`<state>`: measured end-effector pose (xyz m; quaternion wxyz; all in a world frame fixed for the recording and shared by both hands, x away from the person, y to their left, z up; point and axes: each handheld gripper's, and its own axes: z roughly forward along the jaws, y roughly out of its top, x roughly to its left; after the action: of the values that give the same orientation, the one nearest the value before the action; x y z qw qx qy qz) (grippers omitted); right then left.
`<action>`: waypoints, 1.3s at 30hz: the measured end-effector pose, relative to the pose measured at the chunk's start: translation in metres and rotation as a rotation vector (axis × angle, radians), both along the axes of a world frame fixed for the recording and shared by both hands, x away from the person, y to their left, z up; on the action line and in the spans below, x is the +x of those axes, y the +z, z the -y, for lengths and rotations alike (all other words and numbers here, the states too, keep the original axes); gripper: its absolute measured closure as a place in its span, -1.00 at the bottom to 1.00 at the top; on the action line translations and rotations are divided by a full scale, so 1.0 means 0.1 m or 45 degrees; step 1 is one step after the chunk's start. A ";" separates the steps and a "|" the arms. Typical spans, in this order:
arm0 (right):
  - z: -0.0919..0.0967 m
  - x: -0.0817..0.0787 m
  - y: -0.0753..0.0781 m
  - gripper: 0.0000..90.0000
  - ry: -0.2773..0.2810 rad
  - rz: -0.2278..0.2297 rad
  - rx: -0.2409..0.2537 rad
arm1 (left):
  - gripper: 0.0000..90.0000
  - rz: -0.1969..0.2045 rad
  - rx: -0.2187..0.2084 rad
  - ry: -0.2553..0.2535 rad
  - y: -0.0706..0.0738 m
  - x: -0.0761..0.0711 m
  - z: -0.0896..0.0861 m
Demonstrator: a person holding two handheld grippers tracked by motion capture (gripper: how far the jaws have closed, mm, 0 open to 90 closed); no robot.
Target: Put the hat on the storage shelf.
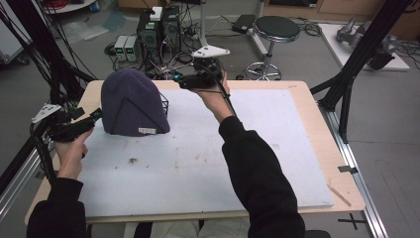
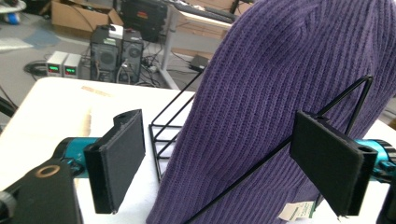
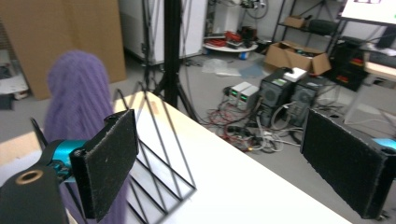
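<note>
Now both grippers' fingers (image 2: 119, 163) gape wide, empty.

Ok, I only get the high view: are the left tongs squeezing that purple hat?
Observer: No. The left gripper view shows the left tongs wide open, with neither pad pressing on the purple hat.
Operator: What props the hat up?
Observer: It seems to be a black wire stand. One rod slants across the outside of the hat.
Operator: And the right tongs?
Observer: The right tongs are open too, with nothing between them. They point past the table edge toward the computers on the floor.
</note>
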<state>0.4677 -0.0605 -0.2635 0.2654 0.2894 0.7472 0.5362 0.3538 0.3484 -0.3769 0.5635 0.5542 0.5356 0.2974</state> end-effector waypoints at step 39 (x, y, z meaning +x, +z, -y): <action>2.14 -0.87 -0.34 -0.76 -0.314 0.108 0.045 | -0.58 0.142 0.163 -0.055 0.26 -0.20 0.40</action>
<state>0.3807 -0.2744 -0.2974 0.3555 0.3607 0.6846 0.5243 0.3342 0.3079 -0.3505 0.5620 0.5832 0.4713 0.3491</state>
